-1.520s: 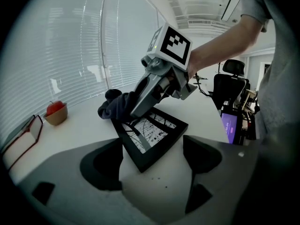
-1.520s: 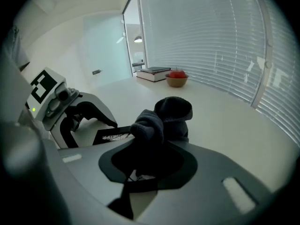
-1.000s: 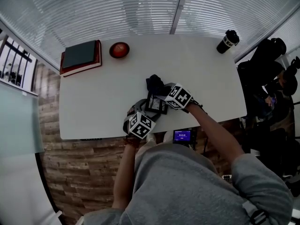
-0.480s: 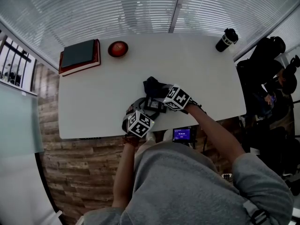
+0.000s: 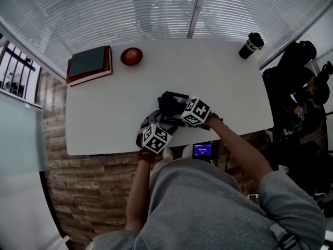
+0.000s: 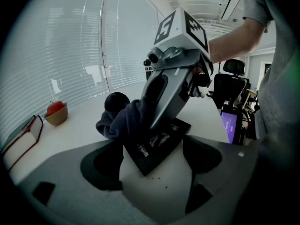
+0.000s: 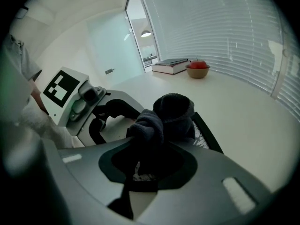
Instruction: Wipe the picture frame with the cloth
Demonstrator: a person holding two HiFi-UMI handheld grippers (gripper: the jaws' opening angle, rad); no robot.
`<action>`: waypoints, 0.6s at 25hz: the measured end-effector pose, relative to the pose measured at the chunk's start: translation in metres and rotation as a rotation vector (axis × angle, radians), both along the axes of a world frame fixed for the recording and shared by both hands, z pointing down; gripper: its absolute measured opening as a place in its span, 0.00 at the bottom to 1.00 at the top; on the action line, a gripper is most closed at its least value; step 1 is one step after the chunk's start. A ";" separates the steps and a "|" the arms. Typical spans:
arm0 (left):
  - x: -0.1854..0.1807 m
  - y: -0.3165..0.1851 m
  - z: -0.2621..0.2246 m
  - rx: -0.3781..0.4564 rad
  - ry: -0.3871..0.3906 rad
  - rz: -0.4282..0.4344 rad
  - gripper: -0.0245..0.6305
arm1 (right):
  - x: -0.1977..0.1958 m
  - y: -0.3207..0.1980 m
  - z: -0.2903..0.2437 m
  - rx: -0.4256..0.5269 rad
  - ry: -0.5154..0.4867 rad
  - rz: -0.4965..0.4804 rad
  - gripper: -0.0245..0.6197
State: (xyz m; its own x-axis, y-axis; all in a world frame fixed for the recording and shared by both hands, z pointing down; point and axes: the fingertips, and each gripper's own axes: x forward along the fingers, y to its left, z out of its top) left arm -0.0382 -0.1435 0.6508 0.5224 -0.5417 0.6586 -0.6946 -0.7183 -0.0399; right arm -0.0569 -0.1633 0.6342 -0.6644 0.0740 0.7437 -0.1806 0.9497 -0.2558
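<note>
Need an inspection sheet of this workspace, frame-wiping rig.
Surface: white rectangular table, no stains seen.
Job's things: black rectangular picture frame near the front edge; dark grey cloth bunched on it.
Clutter: two stacked books, red apple in brown bowl, black travel mug, along the far edge.
Grippers: left gripper claw wide, apparently clamping the frame's corner; right gripper claw shut on the cloth.
Cables: nothing seen.
Surroundings: white window blinds; small lit screen below the table.
</note>
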 end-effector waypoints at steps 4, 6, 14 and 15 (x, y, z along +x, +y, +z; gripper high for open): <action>-0.001 0.000 -0.001 -0.002 0.001 -0.001 0.66 | -0.001 0.003 -0.003 -0.011 -0.035 -0.029 0.21; 0.001 0.000 -0.002 0.000 0.003 -0.001 0.66 | 0.002 0.005 -0.008 0.018 -0.066 -0.088 0.25; 0.001 -0.001 -0.003 -0.002 0.003 0.001 0.65 | 0.013 0.000 -0.051 0.115 -0.164 -0.227 0.51; 0.001 -0.002 -0.002 -0.001 0.004 0.003 0.65 | 0.012 -0.009 -0.060 0.133 -0.202 -0.194 0.51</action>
State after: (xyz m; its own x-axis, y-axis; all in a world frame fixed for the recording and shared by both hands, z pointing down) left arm -0.0367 -0.1453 0.6484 0.5261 -0.5395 0.6573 -0.6928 -0.7202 -0.0366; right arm -0.0452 -0.1720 0.5745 -0.7828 0.1251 0.6096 0.0494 0.9890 -0.1394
